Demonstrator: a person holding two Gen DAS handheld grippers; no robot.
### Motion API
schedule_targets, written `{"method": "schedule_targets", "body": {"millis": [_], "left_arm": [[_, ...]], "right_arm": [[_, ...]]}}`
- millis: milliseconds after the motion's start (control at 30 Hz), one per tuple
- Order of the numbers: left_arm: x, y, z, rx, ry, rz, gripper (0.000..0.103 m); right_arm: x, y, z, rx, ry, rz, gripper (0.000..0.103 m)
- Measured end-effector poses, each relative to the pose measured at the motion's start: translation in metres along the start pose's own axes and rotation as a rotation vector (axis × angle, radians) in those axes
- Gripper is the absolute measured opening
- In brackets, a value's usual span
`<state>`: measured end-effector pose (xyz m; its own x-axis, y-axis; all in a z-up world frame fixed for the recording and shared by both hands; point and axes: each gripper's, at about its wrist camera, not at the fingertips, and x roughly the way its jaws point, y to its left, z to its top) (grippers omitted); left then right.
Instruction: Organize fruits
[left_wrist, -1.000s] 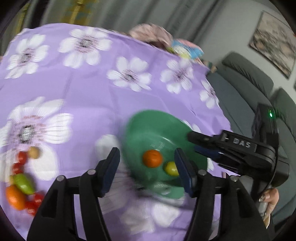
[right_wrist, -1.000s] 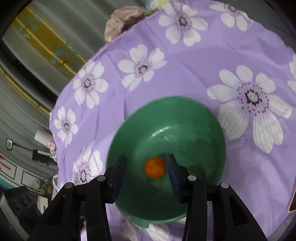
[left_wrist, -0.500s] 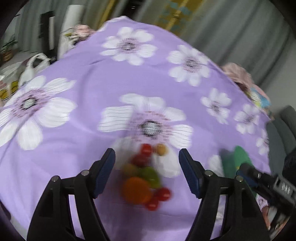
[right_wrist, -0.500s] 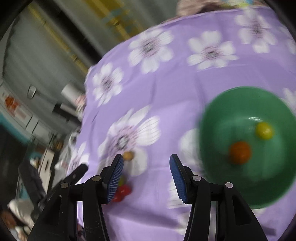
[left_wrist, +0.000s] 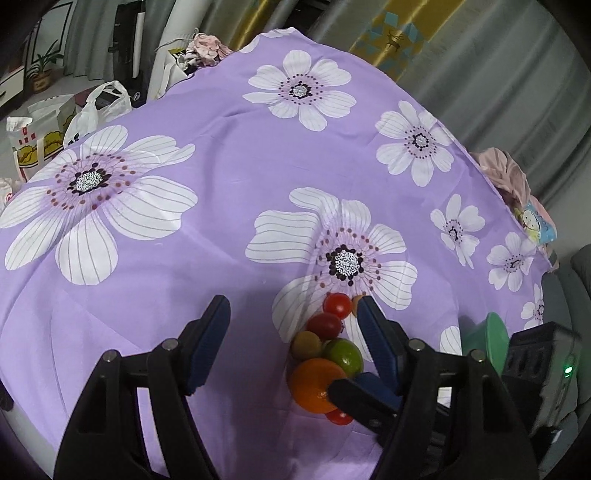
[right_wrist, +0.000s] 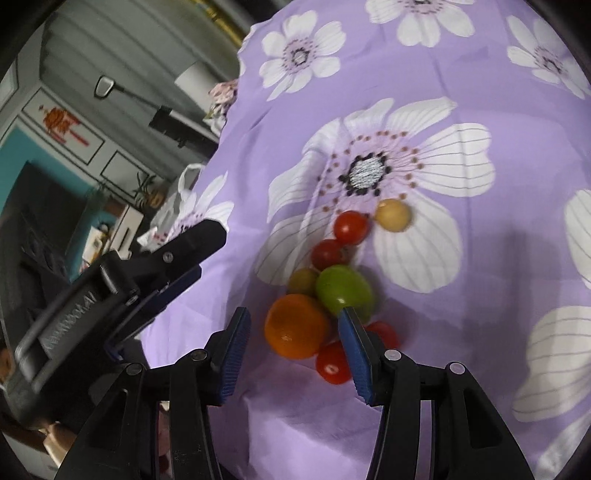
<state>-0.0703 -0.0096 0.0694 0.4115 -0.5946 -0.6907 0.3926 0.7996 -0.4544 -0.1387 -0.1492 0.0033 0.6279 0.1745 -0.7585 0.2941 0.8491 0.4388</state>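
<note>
Surface: purple cloth with large white flower print (left_wrist: 229, 177), spread over a table.

Fruit cluster: lies in a loose line on one white flower.
- Round orange citrus fruit (right_wrist: 297, 326), largest piece, at the near end.
- Green lime-like fruit (right_wrist: 343, 290), touching the orange fruit.
- Small olive-brown round fruit (right_wrist: 303, 280), beside the green fruit.
- Two red cherry tomatoes (right_wrist: 351, 227) farther up the line, side by side.
- Pale yellow round fruit (right_wrist: 393, 215), at the far end, just beside a tomato.
- Two more red cherry tomatoes (right_wrist: 332, 363) on the near side of the orange fruit.

Green plastic bowl (left_wrist: 484, 339): only a rim edge shows, to the right of the cluster; contents not visible.

Left gripper (left_wrist: 291, 325): black frame, blue pads, jaws wide apart, nothing between the pads; fruit sits close to its right finger.

Right gripper (right_wrist: 293, 334): jaws partly apart and closing, orange fruit between the pads; contact cannot be told.
</note>
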Motion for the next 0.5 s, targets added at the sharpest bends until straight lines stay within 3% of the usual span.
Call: {"method": "schedule_targets", "body": {"millis": [67, 500], "left_arm": [[0.001, 0.0, 0.0, 0.0, 0.005, 0.001, 0.071], [0.003, 0.002, 0.001, -0.003, 0.015, -0.015, 0.071]], "right_arm": [[0.005, 0.0, 0.0, -0.004, 0.003, -0.016, 0.043], [0.017, 0.008, -0.006, -0.049, -0.008, -0.036, 0.045]]}}
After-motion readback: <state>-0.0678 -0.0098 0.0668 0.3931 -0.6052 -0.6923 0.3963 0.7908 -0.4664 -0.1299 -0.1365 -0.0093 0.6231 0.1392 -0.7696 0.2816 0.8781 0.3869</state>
